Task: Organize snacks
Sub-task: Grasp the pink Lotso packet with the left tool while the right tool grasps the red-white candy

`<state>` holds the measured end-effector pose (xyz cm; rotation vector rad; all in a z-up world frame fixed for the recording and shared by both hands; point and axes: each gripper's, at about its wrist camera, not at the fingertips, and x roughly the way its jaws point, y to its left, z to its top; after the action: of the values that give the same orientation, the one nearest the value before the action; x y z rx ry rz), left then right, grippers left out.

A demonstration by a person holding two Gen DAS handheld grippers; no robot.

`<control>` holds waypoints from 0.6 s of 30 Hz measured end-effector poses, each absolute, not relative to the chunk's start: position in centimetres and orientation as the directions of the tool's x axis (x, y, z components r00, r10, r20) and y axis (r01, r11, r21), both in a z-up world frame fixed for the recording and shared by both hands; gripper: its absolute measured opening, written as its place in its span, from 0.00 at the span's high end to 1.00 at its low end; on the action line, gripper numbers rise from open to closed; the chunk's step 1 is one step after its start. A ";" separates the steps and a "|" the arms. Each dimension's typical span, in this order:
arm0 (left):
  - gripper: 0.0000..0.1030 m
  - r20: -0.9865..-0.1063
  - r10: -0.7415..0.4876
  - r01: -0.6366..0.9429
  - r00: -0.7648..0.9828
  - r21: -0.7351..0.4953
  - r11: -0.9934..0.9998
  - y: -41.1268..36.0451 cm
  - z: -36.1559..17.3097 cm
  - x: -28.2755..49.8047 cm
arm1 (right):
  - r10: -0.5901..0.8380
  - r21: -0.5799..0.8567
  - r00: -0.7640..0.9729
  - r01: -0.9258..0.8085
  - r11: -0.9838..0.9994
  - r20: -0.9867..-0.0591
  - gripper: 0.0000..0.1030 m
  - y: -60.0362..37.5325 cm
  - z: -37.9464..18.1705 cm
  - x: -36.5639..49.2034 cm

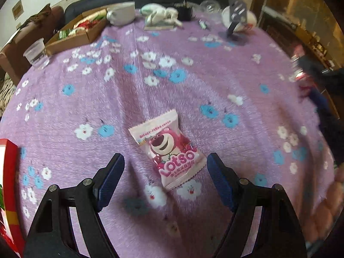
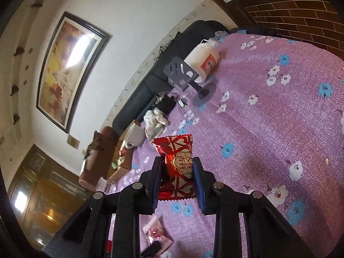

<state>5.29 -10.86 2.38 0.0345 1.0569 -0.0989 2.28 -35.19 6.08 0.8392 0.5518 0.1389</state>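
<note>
Purple flowered cloth point(image 1: 215, 68) covered the table, with a cardboard box point(image 1: 73, 36) of snacks at its far edge. The left gripper point(image 1: 165, 165) hung wide open over the pink Lotso packet point(image 1: 166, 150), which lay flat between its fingers (apparently lined up for a pick), long axis slanting away to the left. The right gripper point(image 2: 177, 172) had pinched the red packet point(image 2: 176, 165) clear of the cloth, its long axis pointing forward.

Pink bear packet point(image 1: 166, 150); red-gold packet point(image 2: 178, 167); purple floral cloth point(image 1: 215, 75)
</note>
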 end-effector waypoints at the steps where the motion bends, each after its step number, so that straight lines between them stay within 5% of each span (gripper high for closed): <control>1: 0.23 -0.875 -0.063 0.093 0.480 -0.020 0.995 -11.0 2.0 5.6 | 0.334 0.743 0.853 0.091 0.663 -0.402 0.71 -35.2 6.2 2.2; 8: 0.23 -0.844 -0.073 0.121 0.532 -0.010 0.993 -12.2 1.6 6.2 | 0.352 0.776 0.860 0.078 0.626 -0.370 0.71 -35.7 6.4 2.0; 13: 0.59 -0.824 -0.090 0.191 0.559 0.023 0.981 -12.8 1.8 5.7 | 0.356 0.780 0.857 0.083 0.620 -0.374 0.71 -35.8 6.2 2.2; 18: 0.66 -0.813 -0.114 0.238 0.571 0.031 0.971 -12.4 2.2 5.2 | 0.357 0.773 0.853 0.082 0.628 -0.381 0.71 -35.5 6.2 2.3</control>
<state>5.24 -12.45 2.21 0.1427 0.9413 -0.2068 2.29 -35.45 6.17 0.8877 0.5439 0.1667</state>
